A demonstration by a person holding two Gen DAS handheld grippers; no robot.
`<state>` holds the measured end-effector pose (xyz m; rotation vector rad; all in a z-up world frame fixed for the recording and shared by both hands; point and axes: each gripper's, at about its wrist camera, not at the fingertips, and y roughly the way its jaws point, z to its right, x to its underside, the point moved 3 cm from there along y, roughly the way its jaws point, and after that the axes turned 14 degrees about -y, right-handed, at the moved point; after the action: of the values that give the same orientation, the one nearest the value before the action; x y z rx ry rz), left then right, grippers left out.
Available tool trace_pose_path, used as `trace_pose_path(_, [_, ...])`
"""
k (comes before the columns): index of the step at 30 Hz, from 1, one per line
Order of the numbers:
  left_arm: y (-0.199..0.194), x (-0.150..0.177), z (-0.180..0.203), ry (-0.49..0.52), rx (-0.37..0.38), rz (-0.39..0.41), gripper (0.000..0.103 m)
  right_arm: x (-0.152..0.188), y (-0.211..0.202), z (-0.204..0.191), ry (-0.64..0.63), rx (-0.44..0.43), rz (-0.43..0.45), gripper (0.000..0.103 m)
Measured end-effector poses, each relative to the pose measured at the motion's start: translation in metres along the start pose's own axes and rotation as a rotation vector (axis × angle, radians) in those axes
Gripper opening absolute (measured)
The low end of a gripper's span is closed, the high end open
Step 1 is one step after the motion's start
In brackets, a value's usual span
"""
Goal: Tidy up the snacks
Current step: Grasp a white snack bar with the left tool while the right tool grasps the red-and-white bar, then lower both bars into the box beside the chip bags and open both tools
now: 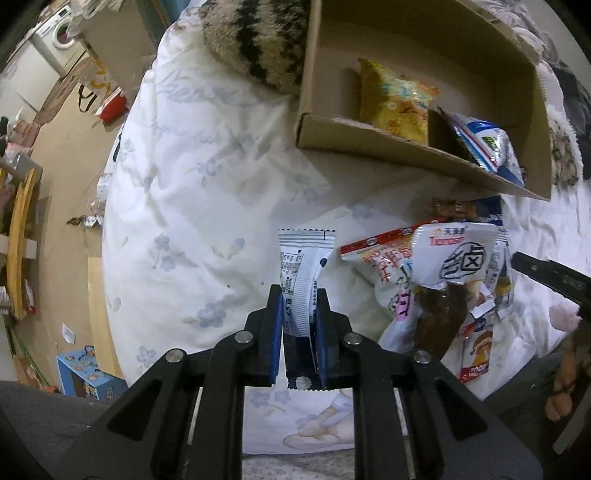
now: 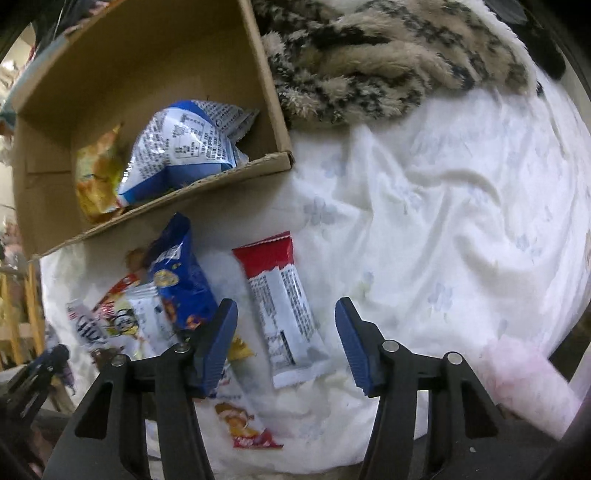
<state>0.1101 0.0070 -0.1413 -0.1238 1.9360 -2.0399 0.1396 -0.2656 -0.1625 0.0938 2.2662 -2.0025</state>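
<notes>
Left wrist view, left to right:
- Floor clutter at far left: washing machine (image 1: 61,31), blue printed carton (image 1: 86,373).
- White floral bedsheet (image 1: 207,155) across the middle.
- Left gripper (image 1: 298,299), pointing down, clenched on a white-and-blue snack sachet (image 1: 301,258); sachet upright between the blue pads, crimped top edge above the fingertips, lifted clear of the sheet.
- Striped fuzzy blanket (image 1: 255,37) at top, touching the box corner.
- Cardboard box (image 1: 369,138), open, holding a yellow snack bag (image 1: 395,99) and, to its right, a blue-and-white snack bag (image 1: 487,147).
- Loose snack pile (image 1: 443,280) on the sheet below the box: white pouches with red print, one brown-contents pack.
- Tip of the other gripper at far right edge.

Right wrist view, left to right:
- Cardboard box at upper left, same yellow and blue-and-white bags inside.
- Snack pile below the box, including a dark blue snack bag (image 2: 181,273) just beside the left finger.
- Right gripper (image 2: 286,325), pointing down, jaws apart, grasping nothing.
- Red-and-white snack bar (image 2: 288,314) flat on the sheet, lying in the gap between the pads, touching neither.
- Rumpled sheet and fuzzy blanket filling the right and top.
</notes>
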Motion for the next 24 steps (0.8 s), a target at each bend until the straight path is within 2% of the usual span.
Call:
trace_pose_path(5, [-0.005, 0.0, 0.006, 0.027, -0.005, 0.022, 0.013, 0.001, 0.02, -0.004, -0.009, -0.008, -0.07, 0.058])
trace_pose_path(11, [-0.003, -0.006, 0.002, 0.02, 0.0, 0.03, 0.013, 0.006, 0.038, -0.008, -0.059, 0.072, -0.152, 0.056])
trace_pose_path(13, [-0.003, -0.009, 0.0, 0.018, 0.002, 0.039, 0.013, 0.005, 0.037, -0.01, -0.069, 0.081, -0.142, 0.036])
trace_pose_path(16, [-0.004, -0.009, -0.001, 0.023, -0.014, 0.054, 0.013, 0.006, 0.03, -0.01, -0.057, 0.074, -0.115, 0.033])
trace_pose_path(20, [-0.001, -0.011, -0.005, -0.004, -0.012, 0.043, 0.013, 0.008, 0.008, 0.0, 0.015, -0.007, -0.04, 0.033])
trace_pose_path(24, [-0.004, -0.01, -0.003, 0.015, -0.025, 0.074, 0.013, 0.018, -0.015, 0.002, 0.031, -0.044, 0.032, 0.033])
